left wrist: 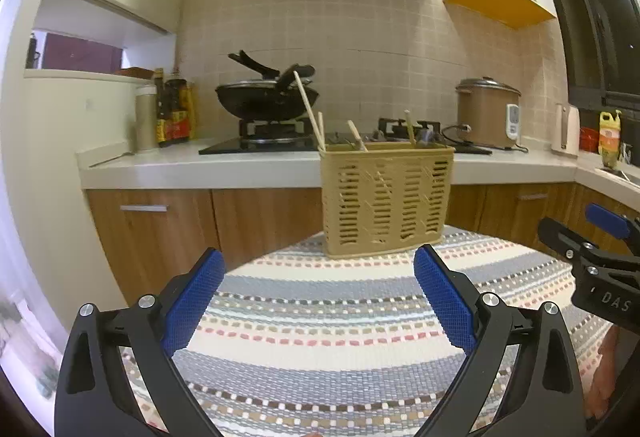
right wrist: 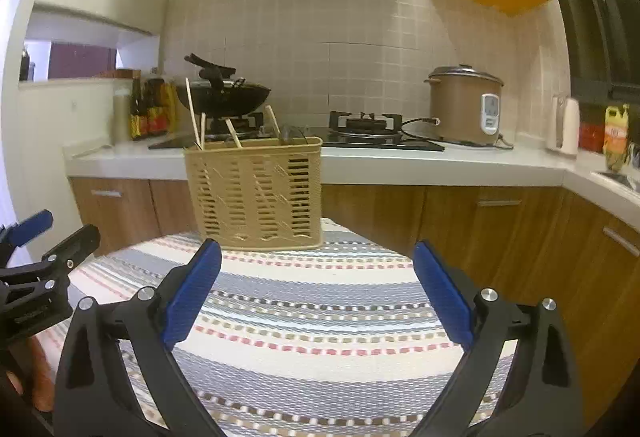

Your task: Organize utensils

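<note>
both tools wide open, basket at the far edge

the left tool (left wrist: 316,285) and right tool (right wrist: 316,281) gape wide, gripping nothing. the tan slotted plastic utensil basket (left wrist: 386,197), with wooden chopsticks (left wrist: 308,109) inside, stands at the striped-cloth desk's (left wrist: 320,337) far edge.

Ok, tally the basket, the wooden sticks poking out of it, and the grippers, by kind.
Basket: 1
Wooden sticks: 4
Grippers: 2, left gripper and right gripper, both open
Total: 7

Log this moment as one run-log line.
left hand-held gripper: open, empty | right hand-held gripper: open, empty | utensil basket: upright on striped cloth, chopsticks inside
</note>
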A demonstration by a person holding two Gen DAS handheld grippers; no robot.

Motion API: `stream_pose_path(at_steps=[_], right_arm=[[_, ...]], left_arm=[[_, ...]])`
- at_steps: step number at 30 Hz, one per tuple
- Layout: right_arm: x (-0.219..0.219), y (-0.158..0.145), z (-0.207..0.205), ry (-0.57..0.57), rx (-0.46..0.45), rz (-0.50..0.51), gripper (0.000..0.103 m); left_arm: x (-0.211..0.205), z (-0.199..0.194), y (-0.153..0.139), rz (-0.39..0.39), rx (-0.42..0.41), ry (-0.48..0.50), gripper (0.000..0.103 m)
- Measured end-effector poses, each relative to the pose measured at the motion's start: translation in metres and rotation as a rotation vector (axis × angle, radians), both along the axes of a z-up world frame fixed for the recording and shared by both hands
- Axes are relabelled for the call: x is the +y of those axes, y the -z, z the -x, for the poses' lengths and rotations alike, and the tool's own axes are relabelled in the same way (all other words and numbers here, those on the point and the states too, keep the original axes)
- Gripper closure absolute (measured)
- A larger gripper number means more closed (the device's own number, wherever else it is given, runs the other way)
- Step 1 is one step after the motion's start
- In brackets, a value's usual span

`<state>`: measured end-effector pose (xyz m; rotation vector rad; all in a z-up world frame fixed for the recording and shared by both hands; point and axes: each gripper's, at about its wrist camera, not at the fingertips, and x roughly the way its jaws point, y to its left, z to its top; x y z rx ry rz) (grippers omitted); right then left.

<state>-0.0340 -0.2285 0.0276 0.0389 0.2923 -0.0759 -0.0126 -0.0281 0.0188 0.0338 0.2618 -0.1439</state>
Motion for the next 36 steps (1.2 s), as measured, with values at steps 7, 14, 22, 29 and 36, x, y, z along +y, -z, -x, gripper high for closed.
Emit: stream_pose_path(at_steps=[7, 14, 22, 29, 36], right_arm=[[0.008, -0.004, 0.007, -0.017, -0.031, 0.029, 0.008], [0.012, -0.006, 0.011, -0.017, -0.043, 0.045, 0.008], [0.01, -0.006, 0.009, -0.012, -0.033, 0.038, 0.008], [0.008, -0.005, 0.008, -0.007, -0.025, 0.023, 0.008], [0.009, -0.003, 0.006, -0.011, -0.016, 0.026, 0.008]], left_arm=[[0.001, 0.002, 0.0, 0.001, -0.01, -0.004, 0.009], [0.009, 0.0, -0.001, 0.035, -0.005, -0.024, 0.008], [0.009, 0.0, 0.0, 0.031, -0.001, -0.04, 0.008], [0.012, -0.001, 0.001, 0.038, 0.011, -0.041, 0.008], [0.012, -0.001, 0.001, 0.033, 0.015, -0.044, 0.008]])
